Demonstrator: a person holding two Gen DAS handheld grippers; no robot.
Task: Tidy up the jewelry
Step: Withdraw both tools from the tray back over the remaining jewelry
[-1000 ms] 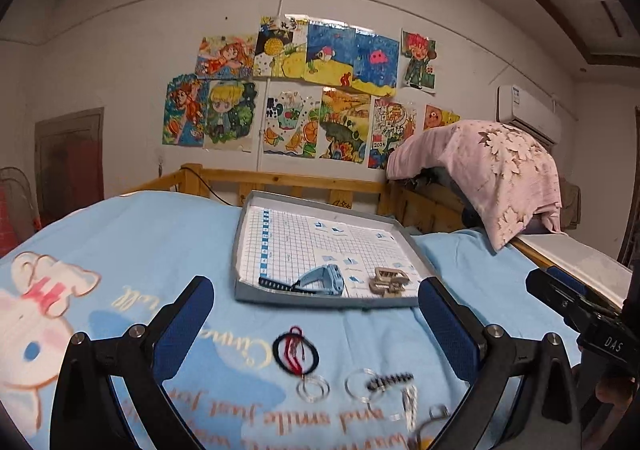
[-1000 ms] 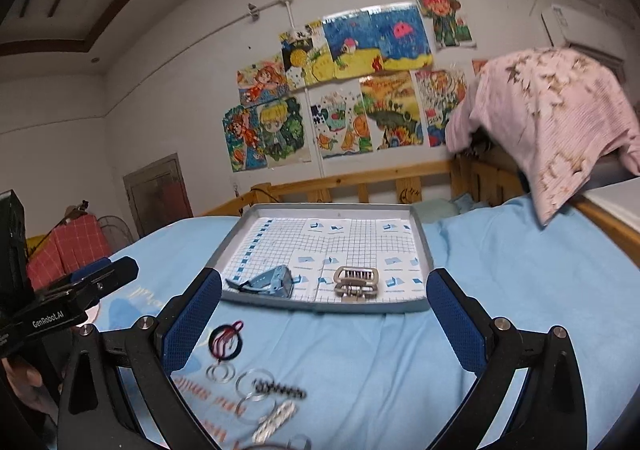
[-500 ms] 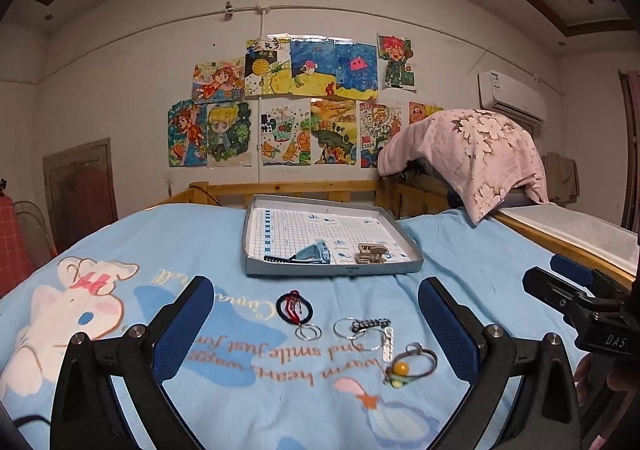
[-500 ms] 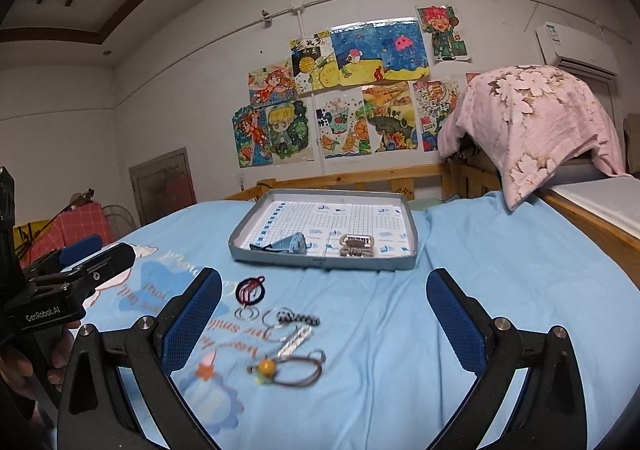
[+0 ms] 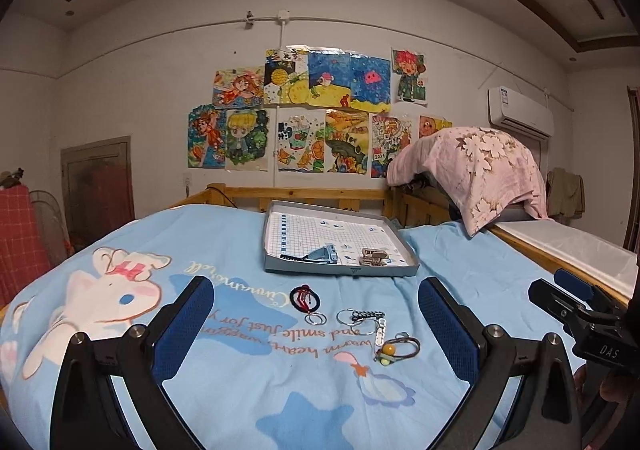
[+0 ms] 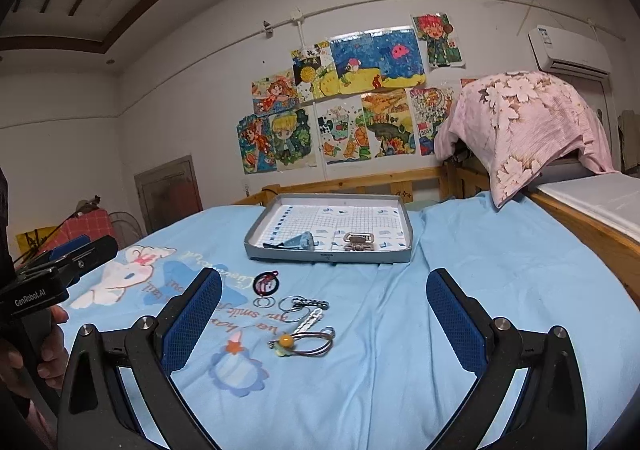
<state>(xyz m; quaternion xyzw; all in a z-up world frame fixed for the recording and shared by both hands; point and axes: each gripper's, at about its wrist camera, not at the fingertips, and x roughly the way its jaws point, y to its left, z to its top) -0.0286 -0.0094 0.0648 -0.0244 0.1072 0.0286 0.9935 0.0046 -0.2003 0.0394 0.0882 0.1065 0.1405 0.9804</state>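
A grey tray (image 5: 280, 268) (image 6: 256, 250) with a grid lining lies on the blue bedsheet, holding a blue hair clip (image 5: 322, 254) (image 6: 300, 241) and a metal clip (image 5: 374, 256) (image 6: 358, 242). In front of it on the sheet lie a black-and-red hair tie (image 5: 303, 298) (image 6: 265, 284), silver rings with a chain (image 5: 362, 317) (image 6: 300, 304) and a bracelet with an orange bead (image 5: 396, 348) (image 6: 304, 342). My left gripper (image 5: 316, 324) and right gripper (image 6: 324, 324) both stand open, above the sheet, nothing between their fingers.
A wooden bed rail (image 5: 304, 195) runs behind the tray. A pink floral cloth (image 5: 476, 173) covers a heap at the right. Drawings hang on the wall (image 5: 312, 117). A hand (image 6: 48, 346) holds the left gripper's handle.
Both grippers have pulled back from the tray and risen. The bracelet with the orange bead has come into view in front of the rings.
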